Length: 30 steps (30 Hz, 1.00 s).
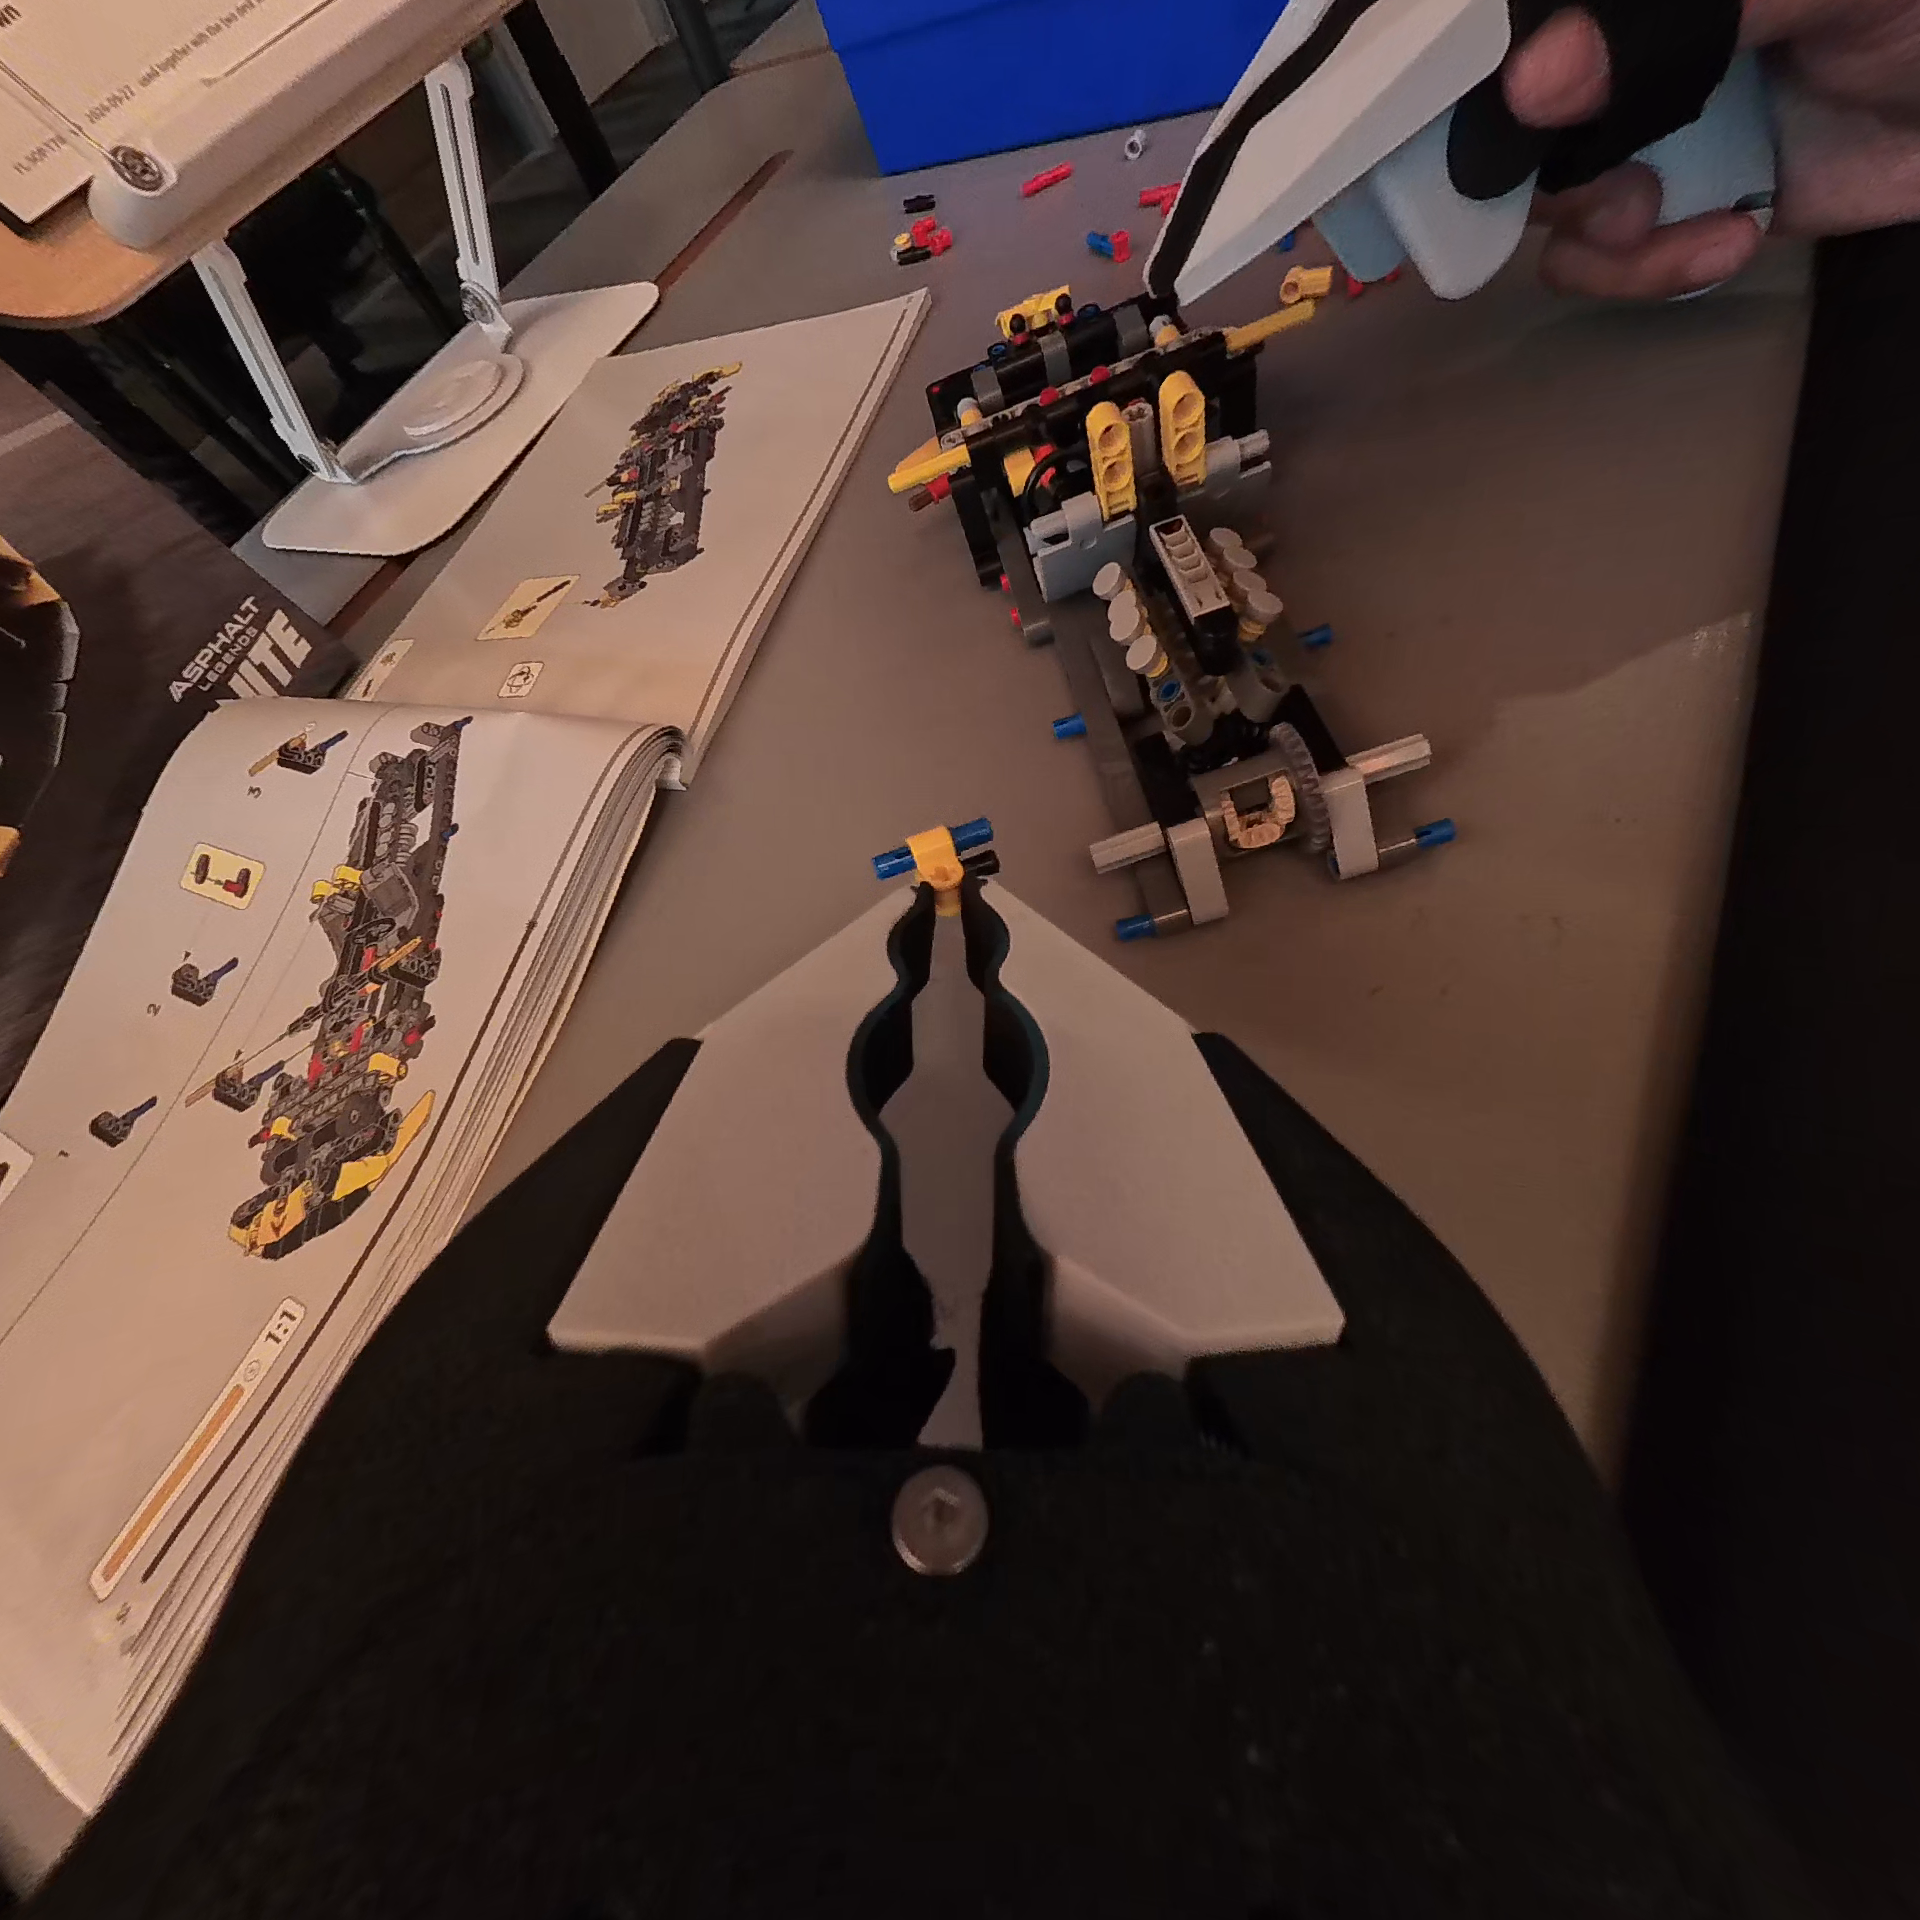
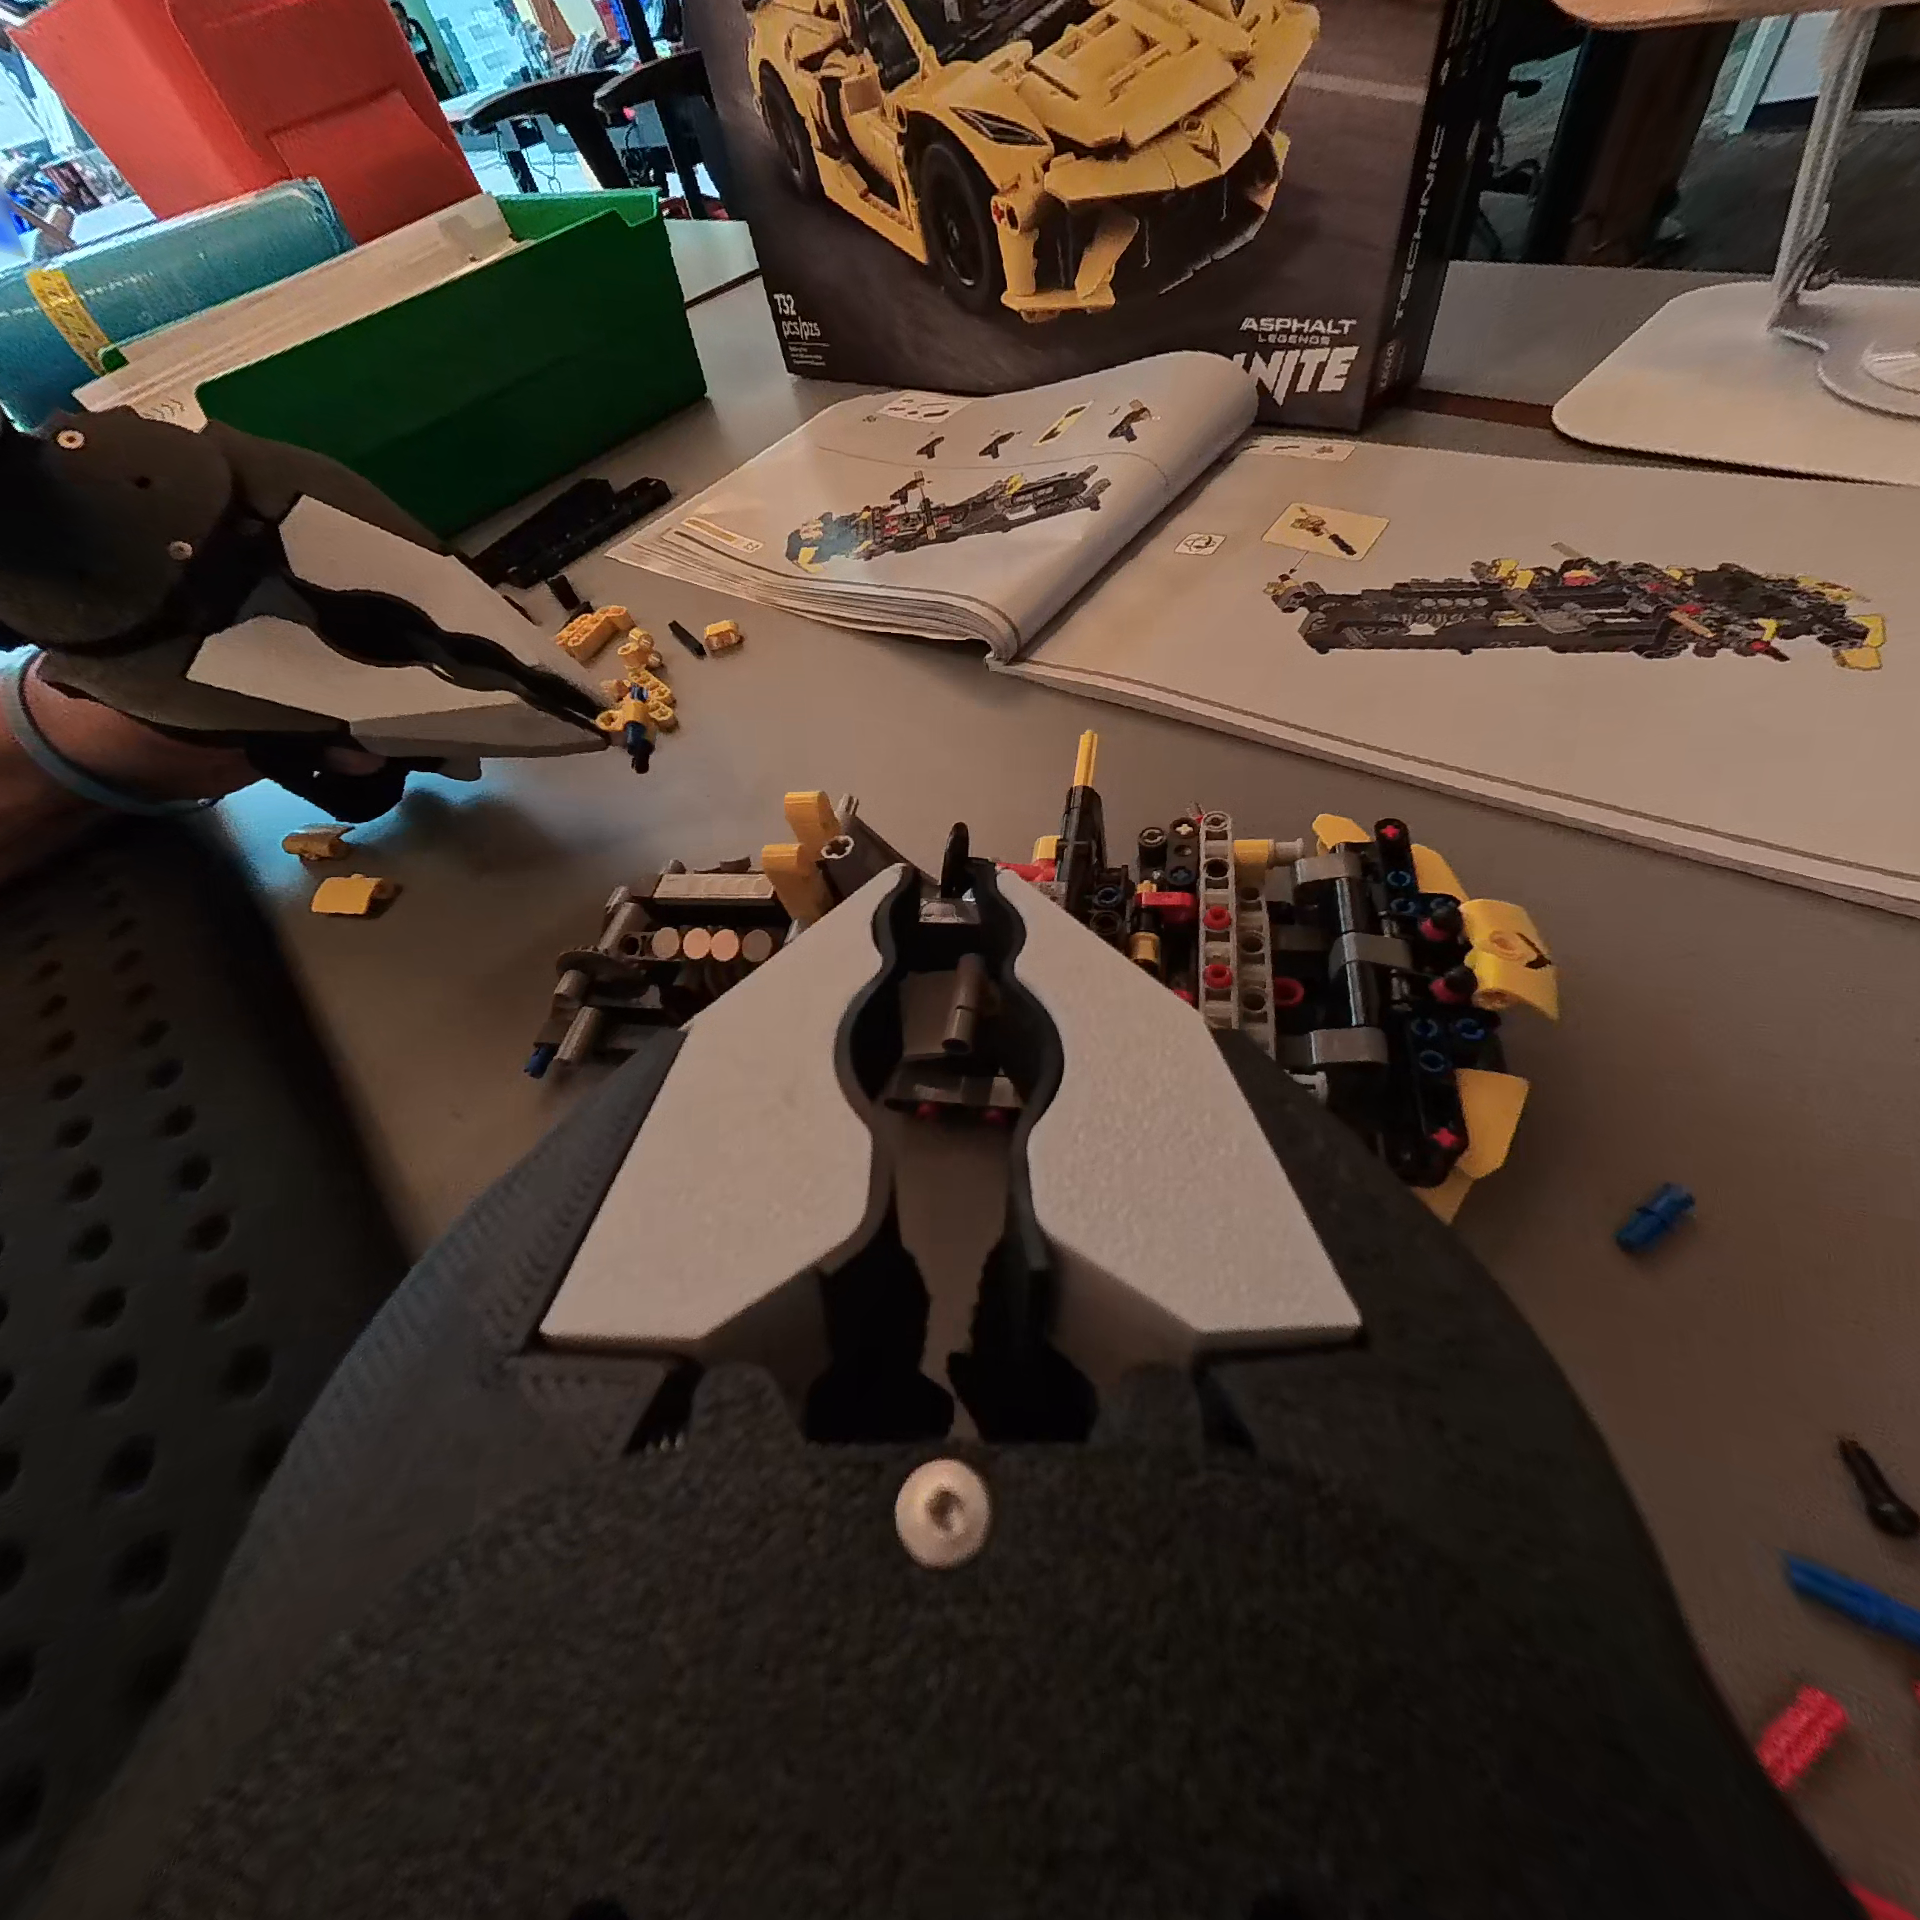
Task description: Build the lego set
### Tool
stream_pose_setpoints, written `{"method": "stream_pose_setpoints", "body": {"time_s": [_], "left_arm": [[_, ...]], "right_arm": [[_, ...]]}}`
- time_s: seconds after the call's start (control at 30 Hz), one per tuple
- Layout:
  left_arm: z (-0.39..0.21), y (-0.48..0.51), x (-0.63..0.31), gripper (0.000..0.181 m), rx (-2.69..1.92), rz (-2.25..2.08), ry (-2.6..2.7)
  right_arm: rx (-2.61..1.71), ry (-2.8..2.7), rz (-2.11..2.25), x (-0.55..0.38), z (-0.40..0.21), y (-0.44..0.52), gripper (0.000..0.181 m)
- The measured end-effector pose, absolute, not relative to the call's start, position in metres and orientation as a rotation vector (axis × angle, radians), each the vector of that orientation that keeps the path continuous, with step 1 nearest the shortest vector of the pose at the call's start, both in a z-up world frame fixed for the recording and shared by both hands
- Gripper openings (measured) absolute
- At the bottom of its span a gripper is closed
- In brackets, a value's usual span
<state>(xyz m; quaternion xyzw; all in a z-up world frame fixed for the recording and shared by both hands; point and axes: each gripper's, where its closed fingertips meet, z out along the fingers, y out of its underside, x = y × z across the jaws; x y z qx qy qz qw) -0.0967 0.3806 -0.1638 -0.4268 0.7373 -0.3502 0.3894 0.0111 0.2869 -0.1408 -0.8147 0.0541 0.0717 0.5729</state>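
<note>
The partly built black, grey and yellow car chassis (image 1: 1143, 582) lies on the grey table (image 1: 1507, 1039). My left gripper (image 1: 940, 894) is shut on a small yellow connector with blue pins (image 1: 935, 850) and holds it above the table, apart from the chassis' near end. It also shows in the right wrist view (image 2: 613, 727), at the left. My right gripper (image 2: 951, 883) is closed on a black part of the chassis (image 2: 1299, 956) at its top edge. It also shows in the left wrist view (image 1: 1169, 286), at the chassis' far end.
The open instruction booklet (image 1: 312, 1039) lies left of the chassis, with the set's box (image 2: 1091, 187) behind it. A green bin (image 2: 468, 364), a blue bin (image 1: 1039, 73) and a white stand (image 1: 457, 416) are nearby. Loose pieces (image 2: 623, 644) and a blue pin (image 2: 1654, 1216) dot the table. My right fingertips sit around 15 cm from my left ones.
</note>
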Motion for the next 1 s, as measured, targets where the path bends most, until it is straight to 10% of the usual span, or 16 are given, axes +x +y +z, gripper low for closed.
{"method": "stream_pose_setpoints", "body": {"time_s": [1.0], "left_arm": [[-0.179, 0.367, -0.102, 0.006, -1.087, -0.883, 1.996]], "right_arm": [[-1.904, -0.164, 0.157, -0.046, -0.129, 0.294, 0.018]]}}
